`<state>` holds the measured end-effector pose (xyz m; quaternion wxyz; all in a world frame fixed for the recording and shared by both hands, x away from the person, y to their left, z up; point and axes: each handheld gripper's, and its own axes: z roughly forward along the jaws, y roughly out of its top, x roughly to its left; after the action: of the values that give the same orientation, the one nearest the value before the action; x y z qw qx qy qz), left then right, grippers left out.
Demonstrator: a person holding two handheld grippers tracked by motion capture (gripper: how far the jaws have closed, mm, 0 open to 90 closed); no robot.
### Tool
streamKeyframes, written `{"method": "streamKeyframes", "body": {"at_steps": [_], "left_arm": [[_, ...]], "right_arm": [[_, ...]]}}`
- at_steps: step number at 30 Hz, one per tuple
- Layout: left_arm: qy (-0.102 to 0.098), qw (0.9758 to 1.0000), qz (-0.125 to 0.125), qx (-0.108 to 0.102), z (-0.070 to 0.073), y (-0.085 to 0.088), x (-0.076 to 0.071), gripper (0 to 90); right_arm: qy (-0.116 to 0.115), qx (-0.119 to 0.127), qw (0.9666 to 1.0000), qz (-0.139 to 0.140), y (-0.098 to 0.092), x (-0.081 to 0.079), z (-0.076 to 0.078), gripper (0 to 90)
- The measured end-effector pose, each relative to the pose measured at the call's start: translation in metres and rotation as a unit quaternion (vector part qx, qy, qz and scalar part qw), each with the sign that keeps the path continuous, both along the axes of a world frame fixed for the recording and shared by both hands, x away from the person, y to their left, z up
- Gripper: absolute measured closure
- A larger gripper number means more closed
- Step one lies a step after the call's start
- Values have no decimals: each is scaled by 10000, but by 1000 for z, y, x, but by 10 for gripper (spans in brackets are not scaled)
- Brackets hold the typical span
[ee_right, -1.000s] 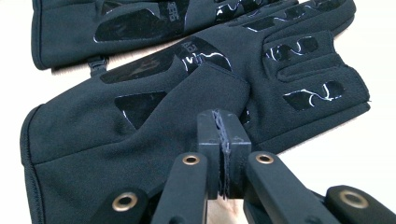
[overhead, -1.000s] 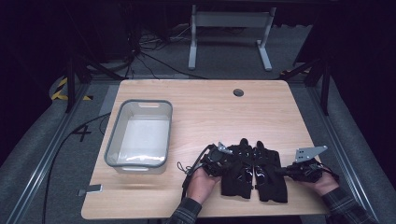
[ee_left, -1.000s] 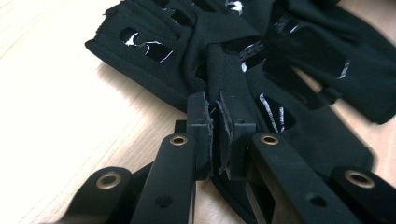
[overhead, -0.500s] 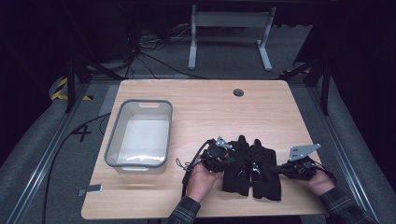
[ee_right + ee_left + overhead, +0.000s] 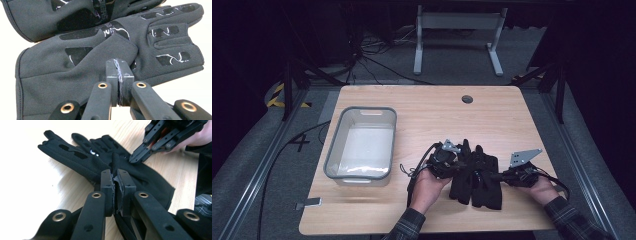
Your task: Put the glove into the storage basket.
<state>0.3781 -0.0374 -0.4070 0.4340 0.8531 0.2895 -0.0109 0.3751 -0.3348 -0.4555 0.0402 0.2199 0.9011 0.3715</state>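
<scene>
On wood table (image 5: 427, 107) | soft black gloves (image 5: 477, 175) | both claws pinching fabric

I read little here. On the floor (image 5: 272, 165) left of the worktop (image 5: 492, 115) I make out a dark mark like a "4" (image 5: 301, 143). In the right gripper view the gloves (image 5: 82, 50) carry glossy lettering, cut off and too distorted for me to read.

It looks like a lab recording bay: a bare wooden surface (image 5: 492, 115) stands on grey carpet amid dark surroundings, with loose cables (image 5: 372, 55), metal floor rails (image 5: 257, 170) and hazard tape (image 5: 276, 95).
</scene>
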Motion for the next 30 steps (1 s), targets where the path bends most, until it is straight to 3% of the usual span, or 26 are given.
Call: {"method": "streamKeyframes", "body": {"at_steps": [15,22,26,30], "left_arm": [[20,9992,-411,14,-1,-44,5,855],[48,9987,-503,71,-6,-56,6,854],[64,9987,-508,65,-8,-58,6,853],[10,9983,-578,109,-9,-63,6,837]], "right_arm": [[-51,-2,9999,101,8,7,0,896],[-82,-9,9999,116,7,7,0,893],[-290,-86,9995,-101,-4,6,7,879],[-339,17,9985,-427,-25,10,11,870]]}}
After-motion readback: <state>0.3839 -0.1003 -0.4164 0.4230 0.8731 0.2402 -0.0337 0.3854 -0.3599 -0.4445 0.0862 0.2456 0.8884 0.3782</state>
